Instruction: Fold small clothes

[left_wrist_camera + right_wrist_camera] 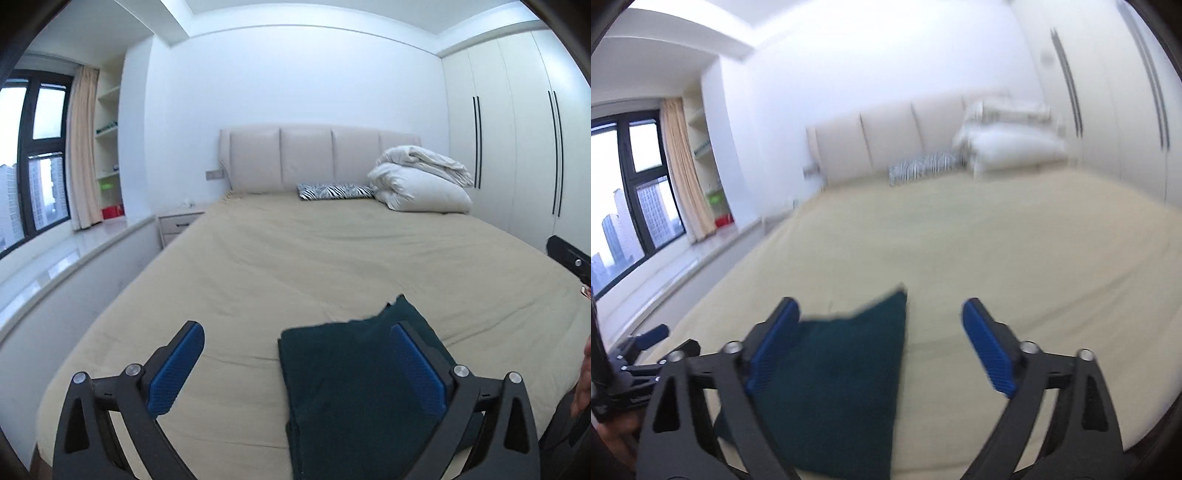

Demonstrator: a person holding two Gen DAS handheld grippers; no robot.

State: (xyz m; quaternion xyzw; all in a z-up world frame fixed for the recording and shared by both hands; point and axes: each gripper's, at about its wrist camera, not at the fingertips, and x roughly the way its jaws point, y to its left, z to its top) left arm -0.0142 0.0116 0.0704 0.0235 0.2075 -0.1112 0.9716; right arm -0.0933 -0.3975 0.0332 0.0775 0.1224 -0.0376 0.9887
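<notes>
A dark green folded garment (351, 387) lies flat on the beige bed sheet (295, 258) near the bed's front edge. My left gripper (295, 369) hovers above it with its blue pads wide apart and nothing between them. In the right wrist view the same dark green garment (842, 376) lies below and left of centre. My right gripper (882, 347) is open over it, holding nothing. The left gripper's tool (631, 365) shows at the far left of that blurred view. The right gripper's tool (570, 258) peeks in at the left wrist view's right edge.
A bundled white duvet (421, 181) and a zebra-print pillow (334, 191) lie by the padded headboard (306, 158). A wardrobe (517, 147) stands on the right. A nightstand (177, 225), a window ledge (55, 258) and a window (33, 162) are on the left.
</notes>
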